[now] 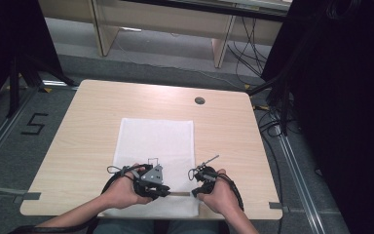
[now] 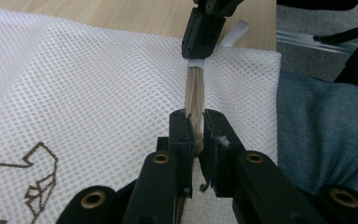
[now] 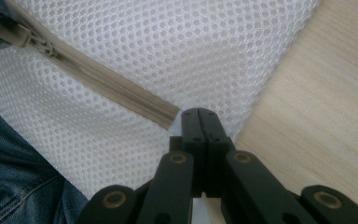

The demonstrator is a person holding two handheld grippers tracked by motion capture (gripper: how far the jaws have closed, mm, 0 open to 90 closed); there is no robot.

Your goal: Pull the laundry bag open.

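Note:
A white mesh laundry bag (image 1: 156,141) lies flat on the wooden table (image 1: 92,112), with a beige zipper (image 1: 179,193) along its near edge. My left gripper (image 1: 163,191) lies over that edge, and its jaws (image 2: 196,126) are pinched on the zipper pull (image 2: 197,142). The zipper (image 2: 195,88) runs straight ahead to my right gripper (image 2: 196,56), which clamps the bag at the zipper's far end. In the right gripper view my right gripper (image 3: 200,114) has its jaws pressed together on the mesh (image 3: 168,42), beside the zipper's end (image 3: 165,115). The zipper pull (image 3: 18,33) shows at the top left.
A round cable hole (image 1: 199,101) sits in the table's far right. The person's jeans (image 2: 317,130) are just past the front edge. Desk legs (image 1: 102,34), cables and black drapes (image 1: 350,97) surround the table.

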